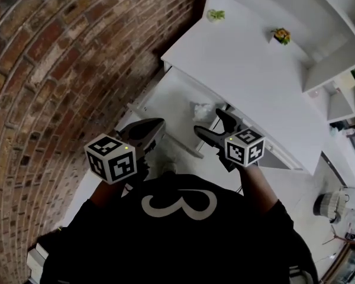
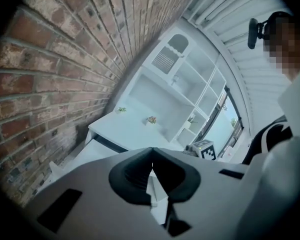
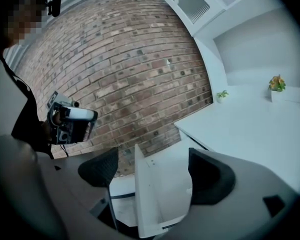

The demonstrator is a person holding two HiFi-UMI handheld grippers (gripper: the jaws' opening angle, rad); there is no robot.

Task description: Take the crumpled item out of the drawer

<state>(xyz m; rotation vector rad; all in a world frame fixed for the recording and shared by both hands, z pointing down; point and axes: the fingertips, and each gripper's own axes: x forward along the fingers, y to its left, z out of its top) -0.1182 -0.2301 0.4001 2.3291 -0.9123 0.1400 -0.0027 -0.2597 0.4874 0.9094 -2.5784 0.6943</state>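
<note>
In the head view a crumpled white item (image 1: 202, 110) lies in the open white drawer (image 1: 171, 96) under the desk top. My right gripper (image 1: 212, 123) hovers just in front of and slightly above it, jaws wide apart with nothing between them. In the right gripper view the right gripper (image 3: 152, 173) looks down along the drawer's side wall (image 3: 142, 194). My left gripper (image 1: 149, 130) is over the drawer's near left part, with its jaws together and empty. The left gripper (image 2: 151, 166) shows its pads touching in its own view.
A brick wall (image 1: 59, 70) runs close along the drawer's left side. The white desk top (image 1: 242, 70) carries two small potted plants (image 1: 216, 15) (image 1: 281, 36). White shelving (image 1: 325, 34) rises behind. The person's dark torso (image 1: 177, 229) fills the bottom of the head view.
</note>
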